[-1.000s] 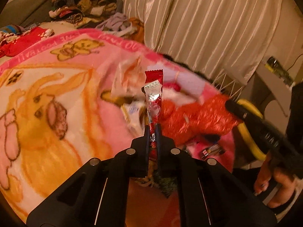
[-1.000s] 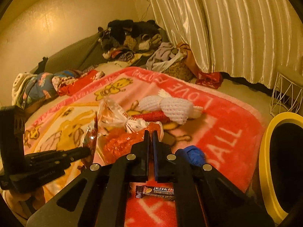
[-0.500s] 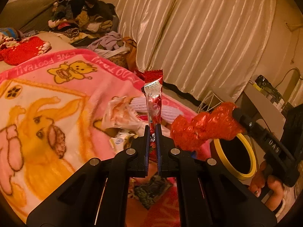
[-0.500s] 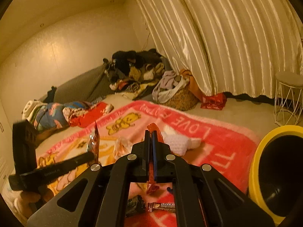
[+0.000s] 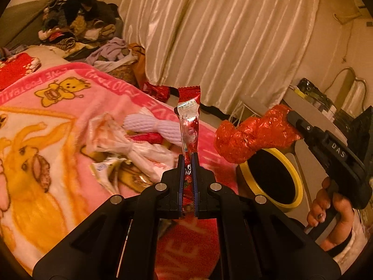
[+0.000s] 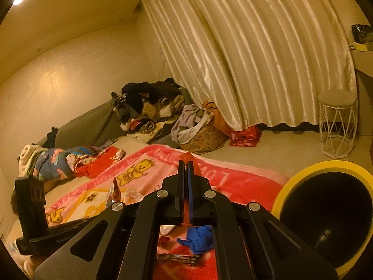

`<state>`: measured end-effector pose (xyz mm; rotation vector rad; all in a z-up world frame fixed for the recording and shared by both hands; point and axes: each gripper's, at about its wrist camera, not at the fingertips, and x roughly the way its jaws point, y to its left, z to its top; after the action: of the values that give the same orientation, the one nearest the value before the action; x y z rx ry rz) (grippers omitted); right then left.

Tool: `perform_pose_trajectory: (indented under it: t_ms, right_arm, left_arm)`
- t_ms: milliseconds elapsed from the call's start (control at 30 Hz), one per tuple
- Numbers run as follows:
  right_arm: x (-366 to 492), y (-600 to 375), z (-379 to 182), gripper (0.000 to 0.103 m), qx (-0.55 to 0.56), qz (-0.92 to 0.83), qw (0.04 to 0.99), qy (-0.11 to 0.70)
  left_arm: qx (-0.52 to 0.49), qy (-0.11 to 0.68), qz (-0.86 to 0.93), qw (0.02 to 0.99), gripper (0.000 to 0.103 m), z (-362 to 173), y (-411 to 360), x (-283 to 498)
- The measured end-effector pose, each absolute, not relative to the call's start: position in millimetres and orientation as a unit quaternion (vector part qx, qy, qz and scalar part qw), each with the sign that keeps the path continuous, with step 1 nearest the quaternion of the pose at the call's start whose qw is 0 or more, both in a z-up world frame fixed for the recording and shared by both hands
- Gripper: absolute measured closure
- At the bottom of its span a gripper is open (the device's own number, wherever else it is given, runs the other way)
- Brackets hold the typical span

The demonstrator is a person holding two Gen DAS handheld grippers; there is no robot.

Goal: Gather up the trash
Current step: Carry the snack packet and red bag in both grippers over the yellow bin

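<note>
Blanket: large pink fleece blanket (image 5: 70, 121) with yellow cartoon bears and red lettered border, spread flat; the loose trash lies on it.
Bin: round black bin with yellow rim (image 6: 303, 175), standing at the blanket's right edge, mouth open.
Red bundle: crumpled glossy red foil-like wrapper (image 5: 254, 135), lumpy and creased, in the air above the bin's rim as seen from the left wrist.
Right gripper (image 6: 185, 163): jaws clamped narrow on the red bundle; in its own view only a red sliver shows past the tips. A hand (image 5: 331, 212) grips its handle.
White bag: crinkled translucent white plastic bag (image 5: 121, 140), knotted at the middle, lying mid-blanket.
Mesh sleeve: pale foam mesh fruit sleeve (image 5: 151, 126), pinched at the centre, just behind the white bag.
Stick wrapper: long narrow red and clear snack wrapper (image 5: 188, 116), serrated red top, white label below it, standing upright.
Left gripper (image 5: 188, 156): jaws pinched tight on the stick wrapper's lower part, raised clear of the blanket.
Blue scrap: crumpled blue plastic piece (image 6: 198, 235), on the blanket under the right gripper.
</note>
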<state>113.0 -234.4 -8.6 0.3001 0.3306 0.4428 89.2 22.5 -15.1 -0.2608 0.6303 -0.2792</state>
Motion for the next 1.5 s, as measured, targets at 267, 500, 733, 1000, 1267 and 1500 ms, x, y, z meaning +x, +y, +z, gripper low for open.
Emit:
perform_pose_trajectory:
  t_ms: [267,500,733,1000,1267,1500]
  right_arm:
    - [108,-266,-12,0.1,0.164,0.189,0.954,0.162]
    - [102,-282,-11,0.1,0.166,0.166,0.959,0.161]
    - [98,-296,-9,0.1,0.174,0.141,0.961,0.16]
    - [98,-320,-13,0.101,0.184,0.111,0.964,0.159]
    - [97,-338,-19,0.101,0.194,0.081,0.964,0.164]
    - [97,-352,-25,0.101,0.196,0.055,0.964,0.169]
  left_arm:
    - [-0.106,0.313,-0.166,0.929,0.1,-15,-8,91]
    - [-0.093,0.314,-0.185,0.927,0.1,-15,-29,93]
    - [-0.081,0.316,-0.2,0.924,0.1,-16,-48,96]
    - [-0.068,0.321,-0.221,0.918,0.1,-19,-69,99]
    - [-0.057,0.324,-0.239,0.914,0.1,-22,-92,102]
    - [-0.048,0.33,-0.252,0.908,0.1,-28,-110,107]
